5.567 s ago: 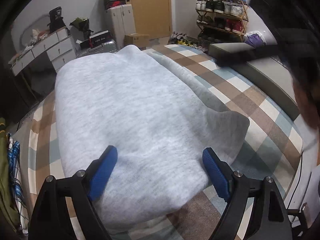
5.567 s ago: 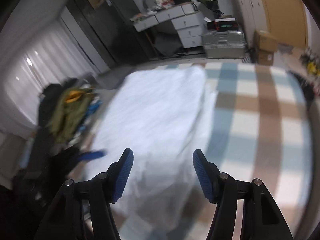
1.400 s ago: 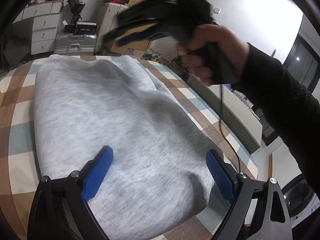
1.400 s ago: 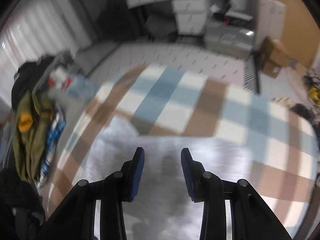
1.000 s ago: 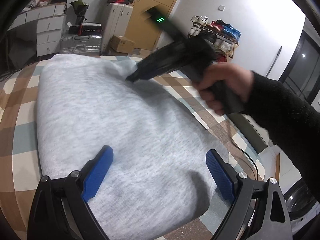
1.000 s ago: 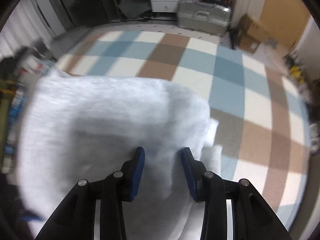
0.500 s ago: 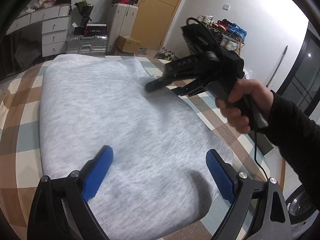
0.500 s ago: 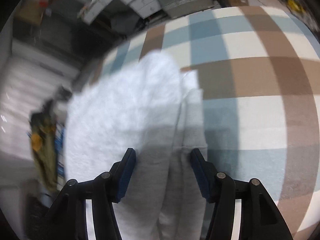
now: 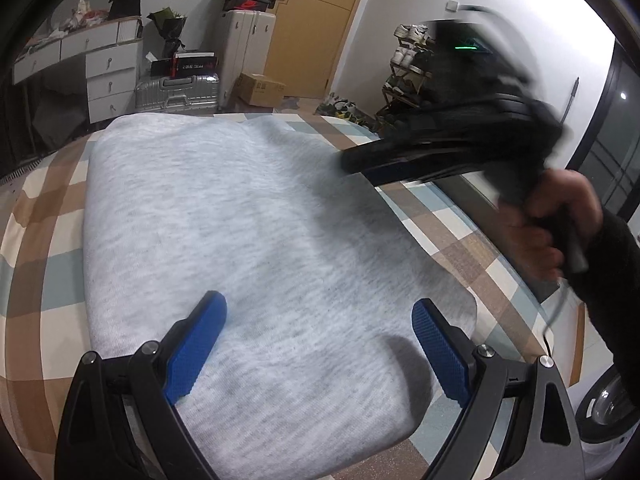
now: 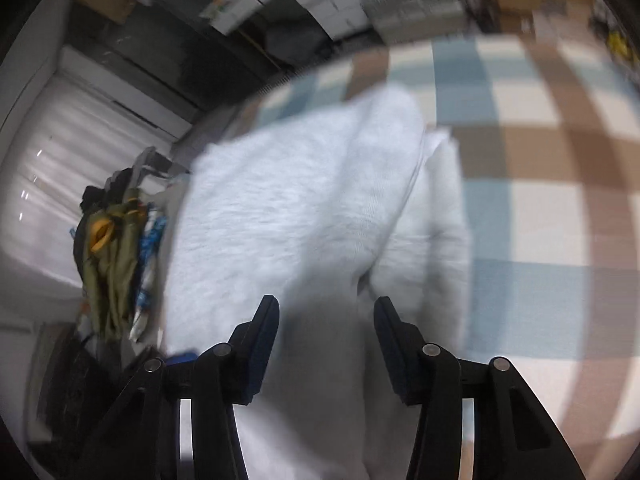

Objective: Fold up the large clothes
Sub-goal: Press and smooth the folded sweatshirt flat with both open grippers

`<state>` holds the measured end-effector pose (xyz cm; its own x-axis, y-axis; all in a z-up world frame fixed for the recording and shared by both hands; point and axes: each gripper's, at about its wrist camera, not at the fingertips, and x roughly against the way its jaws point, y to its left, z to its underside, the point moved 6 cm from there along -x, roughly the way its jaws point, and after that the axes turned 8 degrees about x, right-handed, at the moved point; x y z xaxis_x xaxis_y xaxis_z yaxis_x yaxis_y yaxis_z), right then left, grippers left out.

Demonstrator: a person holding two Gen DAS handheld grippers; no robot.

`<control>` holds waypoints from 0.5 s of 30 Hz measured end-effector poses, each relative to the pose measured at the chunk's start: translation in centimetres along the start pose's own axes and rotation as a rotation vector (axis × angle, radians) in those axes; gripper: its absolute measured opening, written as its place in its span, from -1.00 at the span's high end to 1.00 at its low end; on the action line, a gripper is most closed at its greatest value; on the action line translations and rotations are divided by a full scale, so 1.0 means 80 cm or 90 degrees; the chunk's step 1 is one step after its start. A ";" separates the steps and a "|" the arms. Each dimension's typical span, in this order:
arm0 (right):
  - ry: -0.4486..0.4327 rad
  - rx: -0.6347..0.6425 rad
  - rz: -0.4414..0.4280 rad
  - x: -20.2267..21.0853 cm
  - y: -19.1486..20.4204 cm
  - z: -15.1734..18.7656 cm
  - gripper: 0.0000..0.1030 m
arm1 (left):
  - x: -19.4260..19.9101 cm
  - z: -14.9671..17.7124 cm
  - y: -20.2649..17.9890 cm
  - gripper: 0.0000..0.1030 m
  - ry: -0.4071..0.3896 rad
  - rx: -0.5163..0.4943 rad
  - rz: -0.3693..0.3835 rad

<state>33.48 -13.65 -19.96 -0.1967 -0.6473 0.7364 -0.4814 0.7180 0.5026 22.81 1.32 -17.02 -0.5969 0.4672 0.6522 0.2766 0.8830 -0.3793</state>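
A light grey sweatshirt (image 9: 248,220) lies folded flat on a plaid bedsheet (image 9: 32,216). My left gripper (image 9: 320,320) is open and empty, hovering over the garment's near end. My right gripper (image 10: 326,316) is open and empty above the garment's side fold (image 10: 424,216), where a folded layer edge shows. In the left wrist view the right gripper (image 9: 360,162) is blurred, held by a hand (image 9: 548,224) over the garment's right edge.
White drawers (image 9: 108,76), a silver suitcase (image 9: 176,90), a cardboard box (image 9: 260,88) and a shoe rack (image 9: 408,68) stand beyond the bed. A pile of clothes (image 10: 112,248) lies beside the bed on the left in the right wrist view.
The right gripper has swung back from the garment's far part toward its right edge and opened wider. The left gripper has stayed open over the near end.
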 end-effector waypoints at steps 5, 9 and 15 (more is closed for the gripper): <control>-0.027 0.040 0.080 0.052 -0.007 0.057 -0.09 | 0.002 0.000 0.003 -0.73 -0.002 0.011 0.011; 0.003 -0.007 -0.036 0.018 -0.012 0.099 -0.09 | 0.001 0.001 0.003 -0.73 0.004 0.002 0.008; 0.010 0.060 0.063 -0.030 0.008 0.118 -0.09 | 0.000 0.001 0.001 -0.73 0.007 -0.005 0.014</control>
<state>25.60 -14.04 -25.70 -0.2340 -0.5699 0.7877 -0.5388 0.7504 0.3829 22.82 1.41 -17.10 -0.5825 0.4870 0.6508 0.2954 0.8727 -0.3887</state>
